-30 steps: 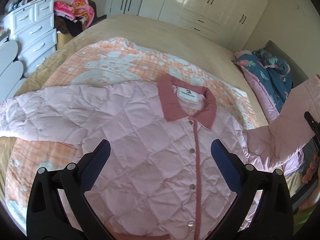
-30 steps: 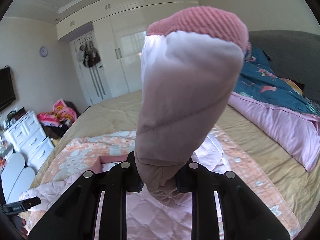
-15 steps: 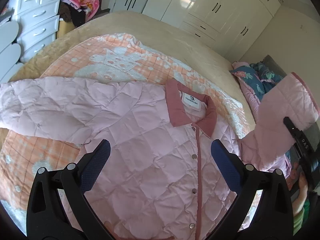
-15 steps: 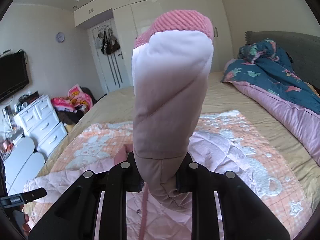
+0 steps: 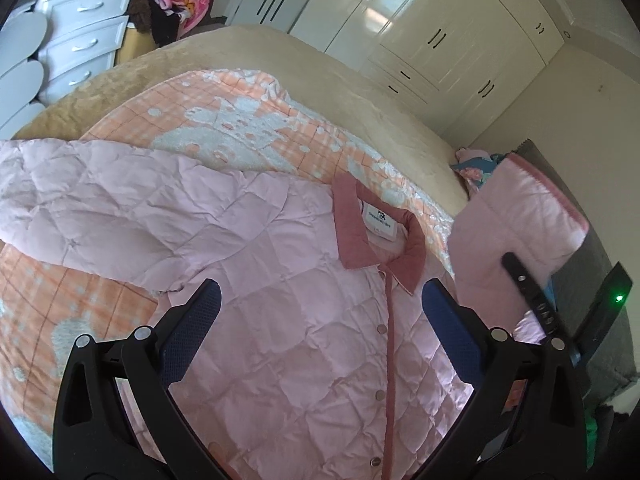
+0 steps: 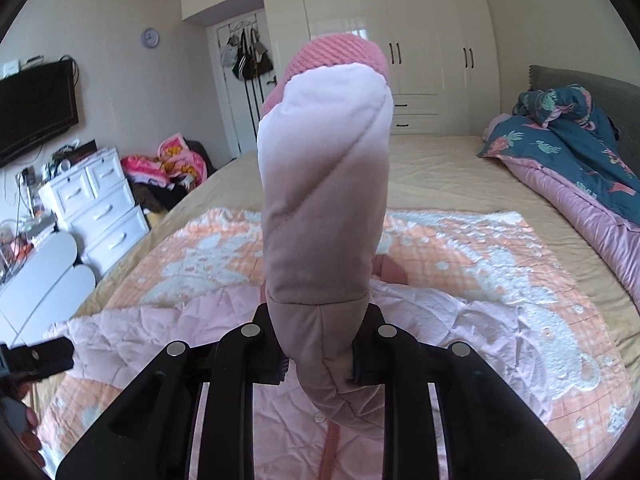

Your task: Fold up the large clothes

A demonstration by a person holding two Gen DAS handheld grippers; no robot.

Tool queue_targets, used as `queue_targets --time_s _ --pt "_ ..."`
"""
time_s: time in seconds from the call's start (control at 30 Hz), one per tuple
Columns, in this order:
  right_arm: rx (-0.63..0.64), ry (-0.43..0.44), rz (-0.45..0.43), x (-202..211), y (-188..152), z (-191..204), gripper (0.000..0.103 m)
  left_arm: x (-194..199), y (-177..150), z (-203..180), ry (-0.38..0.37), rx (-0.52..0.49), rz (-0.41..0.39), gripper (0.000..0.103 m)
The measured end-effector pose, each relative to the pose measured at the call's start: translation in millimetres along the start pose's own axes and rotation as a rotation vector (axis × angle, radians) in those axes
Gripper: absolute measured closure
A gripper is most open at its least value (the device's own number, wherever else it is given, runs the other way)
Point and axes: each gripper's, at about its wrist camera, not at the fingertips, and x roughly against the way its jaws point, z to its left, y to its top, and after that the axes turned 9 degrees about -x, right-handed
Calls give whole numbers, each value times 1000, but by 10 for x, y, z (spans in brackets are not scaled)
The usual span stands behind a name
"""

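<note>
Item: jacket (image 5: 280, 304), pink, quilted, darker collar (image 5: 376, 236) and snap placket. Location: spread front-up on an orange blanket (image 5: 240, 116) on the bed (image 5: 340, 80); one sleeve lies flat out to the side, the other sleeve (image 6: 324, 200) is raised.

Handling (judged): light, puffy, soft throughout; holds no shape, springs back when folded; smooth shell likely slippery. Best taken at cuffs, hem corners or shoulder seams, where the fabric bunches thin enough to pinch.

Right gripper (image 6: 320, 364): pressed nearly together, pinching the raised sleeve below its ribbed cuff (image 6: 340, 52), which stands upright above the jacket body.

Left gripper (image 5: 320, 328): spread wide, holding nothing, poised over the jacket's chest; contact not evident.
</note>
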Motion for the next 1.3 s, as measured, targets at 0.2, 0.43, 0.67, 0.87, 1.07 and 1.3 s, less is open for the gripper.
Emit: queue_targets --time_s 0.2,0.43,0.67,0.87,1.07,1.3 --pt "46 0 44 -261 -247 125 82 -52 -26 70 -70 25 7 9" --pt "128 -16 144 -638 -657 300 79 -153 -120 91 -96 36 26 9" --pt "205 15 256 -870 -1096 508 67 -275 -203 126 -85 53 52 9" --pt "242 87 353 -860 -1268 621 30 -354 -237 152 -99 85 72 9" --pt "240 182 355 -418 -1273 472 6 -546 -294 187 -155 145 130 9" --pt "131 74 305 -56 -1072 -270 7 -1050 -582 251 -188 277 250 9"
